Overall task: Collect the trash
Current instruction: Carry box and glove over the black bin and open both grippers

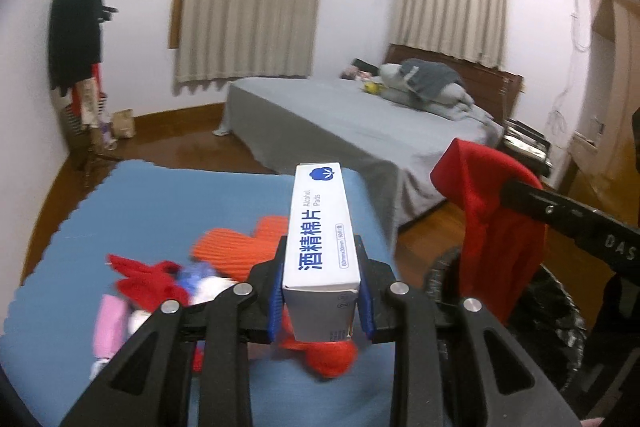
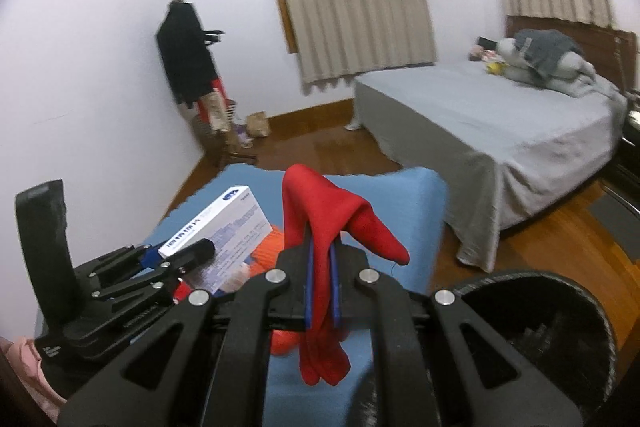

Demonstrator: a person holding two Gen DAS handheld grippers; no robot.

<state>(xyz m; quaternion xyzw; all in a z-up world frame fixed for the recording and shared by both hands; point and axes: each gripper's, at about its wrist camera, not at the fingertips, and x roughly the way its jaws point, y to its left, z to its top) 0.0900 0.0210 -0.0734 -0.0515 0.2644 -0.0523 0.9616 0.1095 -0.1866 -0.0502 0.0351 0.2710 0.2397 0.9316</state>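
1. Red cloth (image 2: 320, 227) hangs from my right gripper (image 2: 321, 291); those fingers are squeezed fully together on it, the fabric draped over the top and trailing below.
2. My left gripper (image 1: 322, 291) has its blue-padded fingers partly apart, clamped on the sides of a white alcohol-pad box (image 1: 320, 227) that stands up between them.
3. Both items are lifted clear of the blue worktop (image 1: 160, 203), where an orange knitted piece (image 1: 240, 247), more red cloth and some pale bits lie in a blurred heap; I can't say for sure what the pale bits are.
4. A black-lined bin (image 2: 540, 331) sits just beside the worktop, low on my right.
5. I judge the step in hand as carrying both pickups over to the bin.
6. Next I need to bring each load over the bin's mouth and part the fingers, cloth first since it hangs nearest, taking care that its tail falls inside the rim.
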